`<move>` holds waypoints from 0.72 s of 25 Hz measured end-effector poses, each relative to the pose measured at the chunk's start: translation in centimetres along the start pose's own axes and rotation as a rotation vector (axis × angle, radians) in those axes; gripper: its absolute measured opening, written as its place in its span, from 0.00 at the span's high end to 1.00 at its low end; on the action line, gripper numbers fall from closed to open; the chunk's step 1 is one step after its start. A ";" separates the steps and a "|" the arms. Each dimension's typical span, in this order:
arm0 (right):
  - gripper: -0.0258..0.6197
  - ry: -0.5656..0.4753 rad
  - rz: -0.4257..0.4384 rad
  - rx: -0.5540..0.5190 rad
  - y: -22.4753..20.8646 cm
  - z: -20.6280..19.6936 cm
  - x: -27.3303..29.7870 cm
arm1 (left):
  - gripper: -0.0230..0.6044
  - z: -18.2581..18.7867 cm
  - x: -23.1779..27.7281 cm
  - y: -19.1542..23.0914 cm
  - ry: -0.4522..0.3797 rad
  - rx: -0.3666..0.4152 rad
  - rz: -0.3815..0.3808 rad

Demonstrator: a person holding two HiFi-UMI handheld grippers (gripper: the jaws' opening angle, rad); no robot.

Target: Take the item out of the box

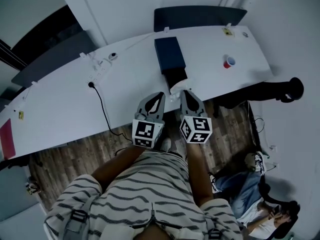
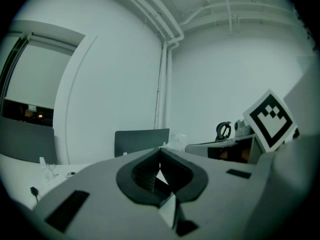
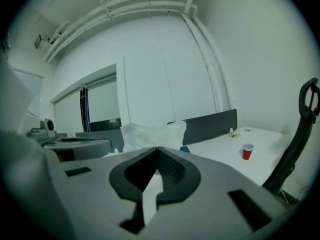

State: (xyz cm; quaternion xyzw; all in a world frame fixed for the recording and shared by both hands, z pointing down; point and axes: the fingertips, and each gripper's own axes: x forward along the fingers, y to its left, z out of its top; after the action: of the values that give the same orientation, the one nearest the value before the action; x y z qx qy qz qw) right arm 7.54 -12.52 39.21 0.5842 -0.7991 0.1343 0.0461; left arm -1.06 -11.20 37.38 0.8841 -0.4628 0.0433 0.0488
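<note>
Box [image 1: 169, 54]: dark blue, flat, rectangular, matte, lying on the white curved table [image 1: 75, 104]. A black section shows at its near end; cannot tell if that is the open interior or a flap.

Item: a crumpled clear plastic bag [image 1: 174, 90], thin and glossy. It sits at the table's near edge, outside the box and just in front of its near end.

Left gripper [image 1: 159, 95] and right gripper [image 1: 184, 92] are grey moulded plastic with dark ribbed pads. Each carries a black-and-white marker cube at the back.

Head view only:
- Box, bag and both grippers together, with the bag between the two sets of tips.
- White power strip [image 1: 99, 71] and black cable [image 1: 102, 109].
- Wood-plank floor [image 1: 90, 149].
- Red cup [image 1: 229, 62] far right on the table, well apart from the box.

Right gripper view:
- Right gripper [image 3: 157, 148] has its tips closed together, nothing seen clamped.
- Bag [image 3: 152, 134] rises directly behind the tips; cannot tell if they touch it.
- Cup [image 3: 247, 151] is off to the right.

Left gripper view:
- Left gripper [image 2: 160, 151] also has its tips meeting, with only a sliver of white table showing through the pad hollow.
- The box does not show here, and the bag is not clearly made out.
- Dark divider panel [image 2: 141, 141] is behind.
</note>
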 end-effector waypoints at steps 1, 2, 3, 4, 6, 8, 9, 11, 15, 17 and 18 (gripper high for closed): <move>0.93 -0.004 0.001 0.000 0.1 0.1 -0.1 | 0.92 0.1 -0.1 0.0 -0.001 0.002 -0.001; 0.93 -0.008 0.000 0.001 0.2 0.2 -0.3 | 0.92 0.1 -0.1 0.1 -0.001 0.003 -0.001; 0.93 -0.012 -0.002 0.003 0.3 0.2 -0.5 | 0.92 0.2 -0.2 0.1 -0.002 0.003 -0.001; 0.93 -0.015 -0.003 0.003 0.3 0.3 -0.6 | 0.92 0.2 -0.2 0.2 -0.005 0.003 0.000; 0.93 -0.021 -0.004 0.001 0.3 0.4 -0.8 | 0.92 0.4 -0.2 0.2 -0.008 0.006 -0.004; 0.93 -0.027 -0.005 -0.003 0.2 0.5 -0.9 | 0.92 0.6 -0.2 0.2 -0.012 0.009 -0.007; 0.93 -0.031 -0.006 -0.004 0.2 0.6 -1.0 | 0.92 0.6 -0.1 0.2 -0.015 0.009 -0.008; 0.93 -0.040 -0.008 -0.003 0.0 0.7 -1.1 | 0.92 0.6 0.0 0.2 -0.020 0.009 -0.008; 0.93 -0.051 -0.009 0.003 -0.1 0.9 -1.3 | 0.92 0.7 0.4 0.0 -0.025 0.015 -0.017; 0.93 -0.056 -0.008 0.006 -0.1 0.9 -1.3 | 0.92 0.9 0.6 -0.1 -0.024 0.015 -0.025; 0.93 -0.059 -0.007 0.005 -0.2 1.0 -1.3 | 0.92 0.9 0.7 -0.2 -0.024 0.011 -0.028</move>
State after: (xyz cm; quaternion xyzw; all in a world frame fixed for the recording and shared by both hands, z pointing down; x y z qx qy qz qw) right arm 8.18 -11.63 37.97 0.5910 -0.7975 0.1191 0.0216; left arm -0.47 -11.76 36.56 0.8912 -0.4507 0.0347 0.0391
